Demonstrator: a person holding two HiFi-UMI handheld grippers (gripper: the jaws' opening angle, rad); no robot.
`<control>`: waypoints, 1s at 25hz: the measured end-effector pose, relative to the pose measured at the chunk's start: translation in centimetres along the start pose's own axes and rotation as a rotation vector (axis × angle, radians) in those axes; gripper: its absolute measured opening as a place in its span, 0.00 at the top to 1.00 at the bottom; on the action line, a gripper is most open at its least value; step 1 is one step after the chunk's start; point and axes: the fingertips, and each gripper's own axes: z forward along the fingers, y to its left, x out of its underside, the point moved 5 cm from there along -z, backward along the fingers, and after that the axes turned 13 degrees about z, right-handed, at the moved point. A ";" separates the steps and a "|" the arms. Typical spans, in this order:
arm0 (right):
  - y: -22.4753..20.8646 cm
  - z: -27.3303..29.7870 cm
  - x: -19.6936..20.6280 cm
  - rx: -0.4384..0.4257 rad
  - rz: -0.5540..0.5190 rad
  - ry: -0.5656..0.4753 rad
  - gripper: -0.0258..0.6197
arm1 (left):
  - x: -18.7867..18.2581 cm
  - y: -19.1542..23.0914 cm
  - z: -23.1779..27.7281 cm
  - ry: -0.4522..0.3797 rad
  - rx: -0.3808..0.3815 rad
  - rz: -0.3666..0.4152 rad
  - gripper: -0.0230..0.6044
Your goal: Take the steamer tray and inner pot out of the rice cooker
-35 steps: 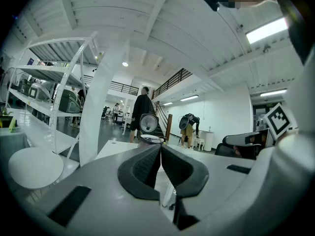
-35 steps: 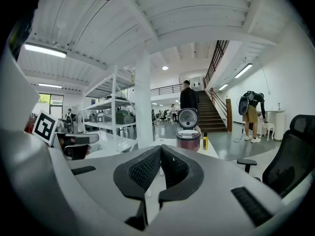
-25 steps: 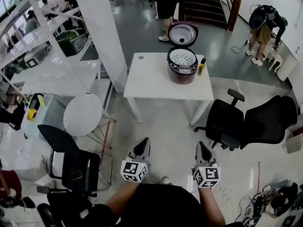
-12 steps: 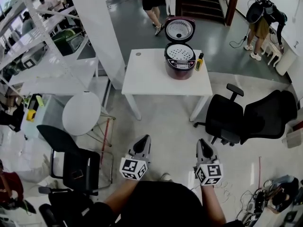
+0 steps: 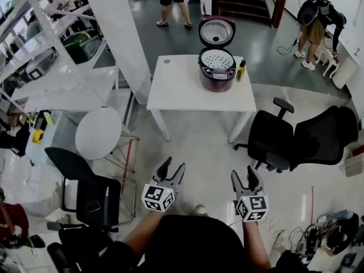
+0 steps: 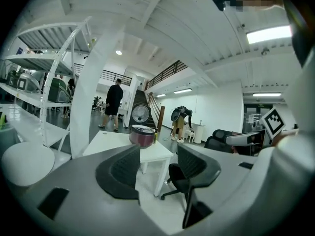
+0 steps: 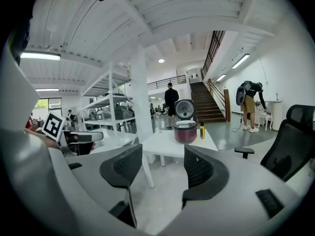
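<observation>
My left gripper [image 5: 172, 167] and right gripper [image 5: 243, 175] are opening, empty. The white holey steamer tray [image 5: 218, 60] sits in the far-off round dark-red rice cooker [image 5: 216, 78].

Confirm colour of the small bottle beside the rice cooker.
Small yellow bottle with a dark cap; head view shows it best.

Toward twelve o'clock stands a white table [image 5: 187, 95]. The rice cooker [image 5: 216, 77] sits near its one o'clock corner with its lid [image 5: 216, 32] raised and the perforated steamer tray [image 5: 217, 60] lying in its mouth. What looks like a small yellow bottle [image 5: 241, 71] stands just beside the cooker at three o'clock. At six o'clock the left gripper [image 5: 172, 168] and right gripper [image 5: 243, 176] hang over the floor, jaws opening, nothing between them. A black chair [image 5: 272, 144] stands at the table's four o'clock.
</observation>
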 end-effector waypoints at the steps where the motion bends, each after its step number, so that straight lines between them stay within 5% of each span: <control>1: -0.2 -0.1 0.0 0.013 0.004 0.001 0.59 | 0.1 0.1 0.0 0.006 -0.004 -0.004 0.61; 6: -1.3 -0.1 0.2 0.052 0.024 0.011 0.59 | 1.1 -0.4 -0.1 0.044 0.024 -0.026 0.54; 25: -2.5 3.6 1.4 -0.026 0.038 0.091 0.59 | 1.3 0.4 2.8 0.058 -0.033 -0.034 0.54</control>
